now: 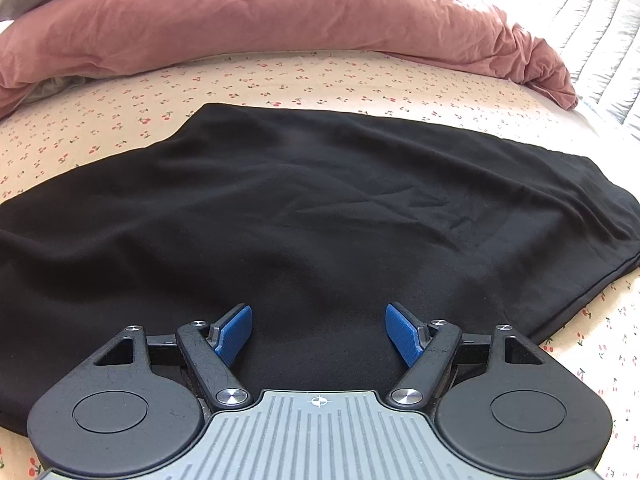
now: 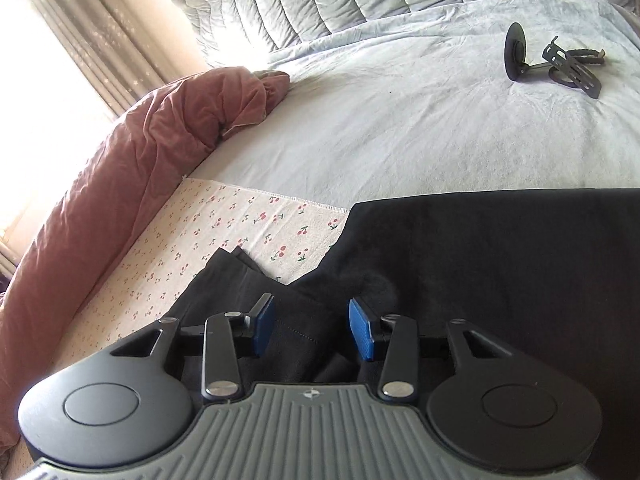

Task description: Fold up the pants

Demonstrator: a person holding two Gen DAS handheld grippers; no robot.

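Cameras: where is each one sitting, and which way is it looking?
Left wrist view: sits on the left gripper, looking forward and down over the black pants on the cherry-print sheet; only its open blue fingers show.
Right wrist view: sits on the right gripper, tilted, looking across the bed to a black metal stand on the pale blue blanket; its blue fingers show, with pants fabric between them.
Both share the pants, the cherry sheet and the pink duvet.

Left gripper (image 1: 319,330) and right gripper (image 2: 312,328), jaws apart
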